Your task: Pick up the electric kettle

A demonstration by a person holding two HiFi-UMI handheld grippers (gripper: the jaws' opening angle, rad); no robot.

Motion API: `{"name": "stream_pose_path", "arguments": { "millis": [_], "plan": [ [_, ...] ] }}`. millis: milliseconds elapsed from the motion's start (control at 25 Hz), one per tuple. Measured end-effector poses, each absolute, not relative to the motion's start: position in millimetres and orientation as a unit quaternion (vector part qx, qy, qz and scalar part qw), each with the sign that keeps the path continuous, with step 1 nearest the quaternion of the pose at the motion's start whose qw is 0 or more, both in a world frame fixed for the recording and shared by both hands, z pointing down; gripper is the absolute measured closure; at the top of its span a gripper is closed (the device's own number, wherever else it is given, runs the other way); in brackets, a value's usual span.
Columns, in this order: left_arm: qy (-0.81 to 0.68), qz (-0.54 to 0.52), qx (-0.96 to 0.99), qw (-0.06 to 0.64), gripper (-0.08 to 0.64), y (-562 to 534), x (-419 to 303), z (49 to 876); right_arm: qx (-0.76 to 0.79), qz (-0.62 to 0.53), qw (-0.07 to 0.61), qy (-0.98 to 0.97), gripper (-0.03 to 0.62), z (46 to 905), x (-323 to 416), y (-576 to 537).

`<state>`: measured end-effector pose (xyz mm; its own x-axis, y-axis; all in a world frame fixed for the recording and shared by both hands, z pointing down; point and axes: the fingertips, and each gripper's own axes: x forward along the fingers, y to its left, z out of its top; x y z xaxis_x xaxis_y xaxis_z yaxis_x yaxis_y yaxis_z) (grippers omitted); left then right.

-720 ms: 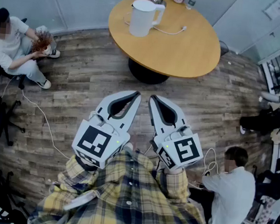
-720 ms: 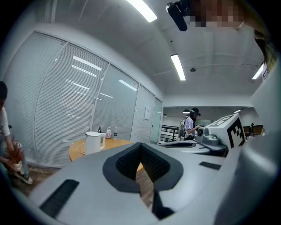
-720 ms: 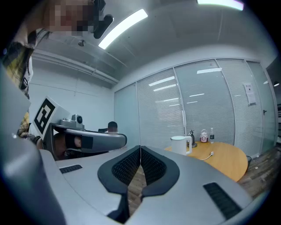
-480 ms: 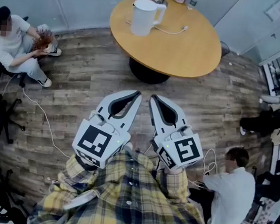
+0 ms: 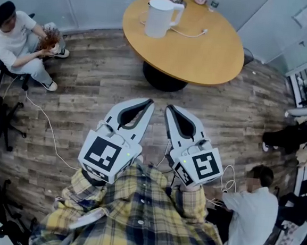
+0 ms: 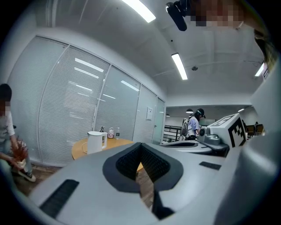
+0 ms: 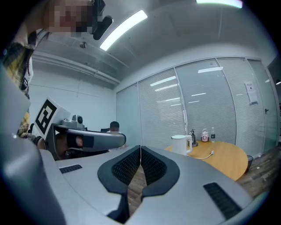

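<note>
White electric kettle (image 5: 160, 17) is standing on the round table (image 5: 202, 49), contents hidden. Short of the table, left gripper (image 5: 149, 102) and right gripper (image 5: 168, 108) are hovering, jaws together, empty.

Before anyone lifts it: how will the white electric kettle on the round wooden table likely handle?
The tall white electric kettle looks rigid. Gripped by its side handle, it may tilt. The white cord lying beside it might drag along.

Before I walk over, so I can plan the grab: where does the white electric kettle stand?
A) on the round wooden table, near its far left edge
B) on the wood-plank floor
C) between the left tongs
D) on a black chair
A: the white electric kettle stands upright on the round wooden table, by its far left edge.
</note>
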<state>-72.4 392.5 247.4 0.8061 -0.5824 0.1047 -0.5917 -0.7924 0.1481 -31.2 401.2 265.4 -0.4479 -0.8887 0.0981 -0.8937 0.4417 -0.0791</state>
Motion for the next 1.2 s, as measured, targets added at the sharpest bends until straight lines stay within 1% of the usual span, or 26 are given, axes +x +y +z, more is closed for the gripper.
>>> {"name": "stream_pose_path", "arguments": {
  "millis": [240, 480, 920, 1200],
  "plan": [
    [-0.321, 0.031, 0.942, 0.092, 0.557, 384, -75, 253, 0.523, 0.071, 0.024, -0.849, 0.560, 274, -27, 394],
    [-0.320, 0.033, 0.942, 0.099, 0.557, 351, -73, 262, 0.521, 0.075, 0.029, -0.849, 0.560, 281, -26, 362],
    [-0.306, 0.030, 0.948, 0.086, 0.557, 232, -72, 257, 0.541, 0.075, 0.040, -0.837, 0.560, 283, -23, 252],
    [-0.295, 0.036, 0.950, 0.093, 0.557, 168, -75, 257, 0.555, 0.078, 0.038, -0.827, 0.560, 281, -21, 189]
  ]
}}
